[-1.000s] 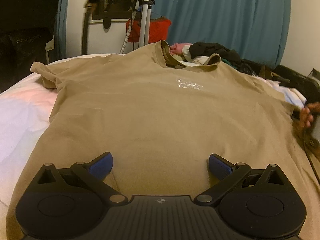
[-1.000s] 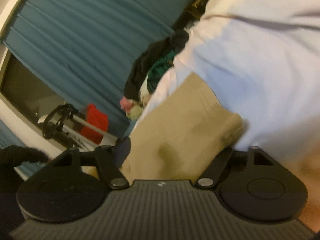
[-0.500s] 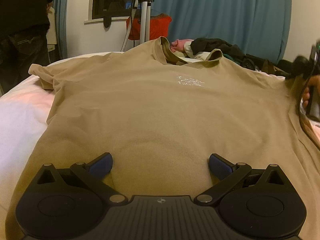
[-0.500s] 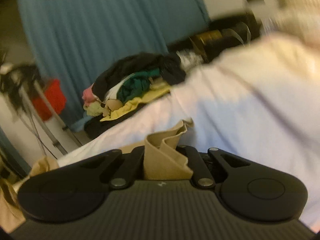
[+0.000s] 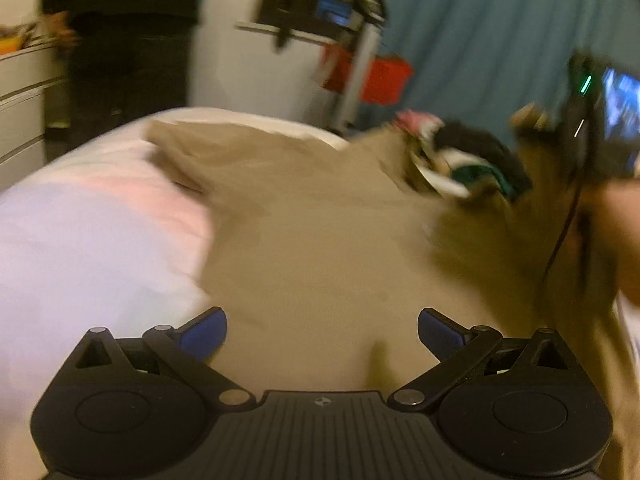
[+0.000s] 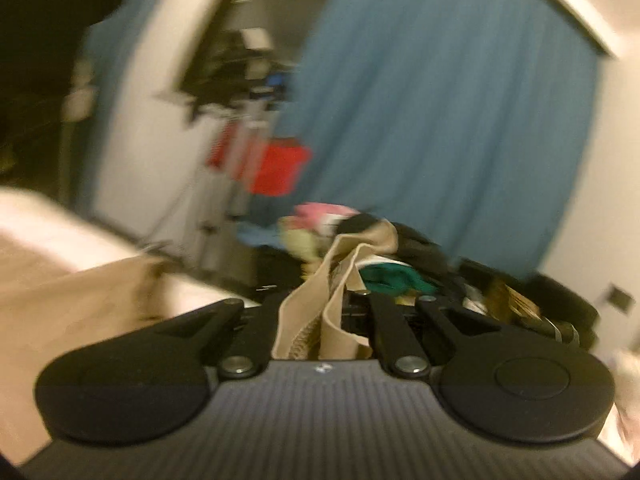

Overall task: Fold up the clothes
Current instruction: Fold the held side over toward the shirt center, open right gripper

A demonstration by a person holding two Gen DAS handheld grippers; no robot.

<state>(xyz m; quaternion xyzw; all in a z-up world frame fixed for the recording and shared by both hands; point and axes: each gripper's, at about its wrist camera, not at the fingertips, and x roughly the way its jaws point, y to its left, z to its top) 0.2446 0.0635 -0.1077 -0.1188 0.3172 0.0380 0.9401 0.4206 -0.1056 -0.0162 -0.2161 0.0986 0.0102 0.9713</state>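
Observation:
A tan T-shirt [image 5: 320,240] lies on the white bed [image 5: 80,232], blurred by motion. My left gripper [image 5: 322,330] is open and empty, low over the shirt's hem area. My right gripper [image 6: 324,320] is shut on a bunched fold of the tan shirt [image 6: 340,280] and holds it raised above the bed. In the left wrist view the right gripper [image 5: 592,132] appears at the far right, lifting the shirt's right side, which hangs down in a dark fold [image 5: 500,248].
A pile of mixed clothes [image 6: 380,256] lies at the far side of the bed. A teal curtain [image 6: 440,120] hangs behind it. A metal stand with a red item [image 5: 372,72] stands beyond the bed. A person in dark clothes [image 5: 120,40] stands at the left.
My right gripper shut on the shirt's right sleeve edge and has lifted it up and inward over the shirt. My left gripper stays open and has swung, so its view is blurred.

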